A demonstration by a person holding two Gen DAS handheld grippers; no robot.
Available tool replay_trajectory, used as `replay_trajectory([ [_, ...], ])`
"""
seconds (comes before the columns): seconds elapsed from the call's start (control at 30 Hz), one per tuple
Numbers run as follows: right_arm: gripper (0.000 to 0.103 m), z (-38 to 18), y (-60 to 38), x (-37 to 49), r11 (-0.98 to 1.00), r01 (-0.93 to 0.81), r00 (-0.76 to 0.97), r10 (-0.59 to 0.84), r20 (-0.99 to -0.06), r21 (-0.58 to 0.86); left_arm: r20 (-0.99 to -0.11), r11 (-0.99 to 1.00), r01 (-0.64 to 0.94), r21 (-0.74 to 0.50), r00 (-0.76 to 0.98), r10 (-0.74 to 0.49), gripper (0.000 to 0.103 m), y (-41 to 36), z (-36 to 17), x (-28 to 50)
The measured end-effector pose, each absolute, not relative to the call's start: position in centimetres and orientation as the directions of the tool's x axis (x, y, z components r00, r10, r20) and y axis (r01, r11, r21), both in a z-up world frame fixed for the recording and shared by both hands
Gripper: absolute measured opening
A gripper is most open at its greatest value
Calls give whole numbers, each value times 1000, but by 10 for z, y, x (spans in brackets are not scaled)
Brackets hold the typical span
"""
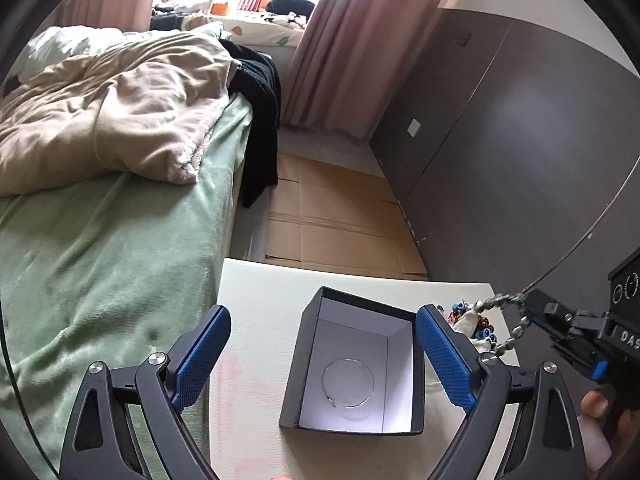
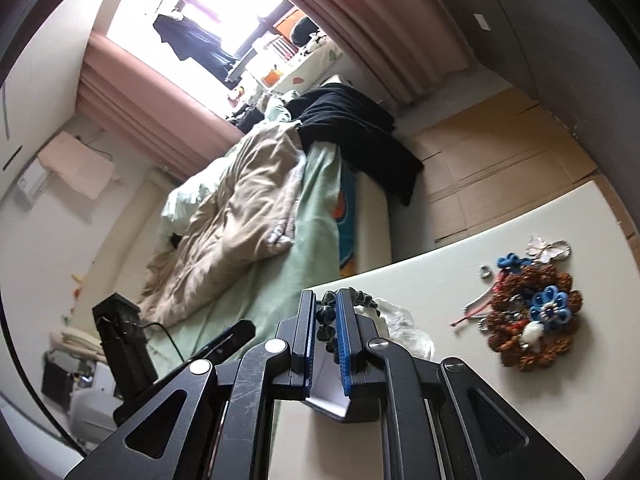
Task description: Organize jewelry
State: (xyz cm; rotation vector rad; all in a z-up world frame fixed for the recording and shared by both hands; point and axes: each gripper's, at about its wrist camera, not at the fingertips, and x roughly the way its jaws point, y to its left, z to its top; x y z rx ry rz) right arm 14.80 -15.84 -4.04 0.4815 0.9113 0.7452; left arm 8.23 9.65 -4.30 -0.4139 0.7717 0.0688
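While pinched between the right gripper [image 2: 325, 320] fingers, a beaded chain [image 2: 326, 314]; left gripper [image 1: 323, 350] fingers wide, flanking the box [image 1: 354, 364].

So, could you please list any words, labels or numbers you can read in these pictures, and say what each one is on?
"DAS": white letters on the right hand-held gripper body, cut off by the picture's edge.
Round dial-like marks above them: no legible text.
Black box, table, jewelry pile: no readable text.
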Motion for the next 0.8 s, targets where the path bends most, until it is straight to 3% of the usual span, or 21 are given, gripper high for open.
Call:
replay_trajectory([
  [0.2,12,-58,-134,150,620,-367,319,784,-532,693,-681,911,-221,-348,728,-84,94,104,-39,78],
  [0.4,12,-56,-114,143,533,-390,281,845,-454,751,-673,893,-254,-372,736,-71,94,121,-37,73],
  [0.47,36,-56,-106,143,560,-395,268,829,-491,729,-673,885,-266,-381,737,-68,94,125,-38,72],
  [0.5,68,-58,-103,143,569,-392,256,822,-508,723,-673,882,-268,-386,737,-71,94,127,-38,72],
  [0.53,79,-60,-103,143,584,-384,261,812,-522,715,-673,880,-270,-390,736,-73,94,128,-38,71],
  [0.8,79,-57,-142,148,649,-337,338,760,-556,682,-669,891,-240,-384,738,-89,94,115,-35,71],
])
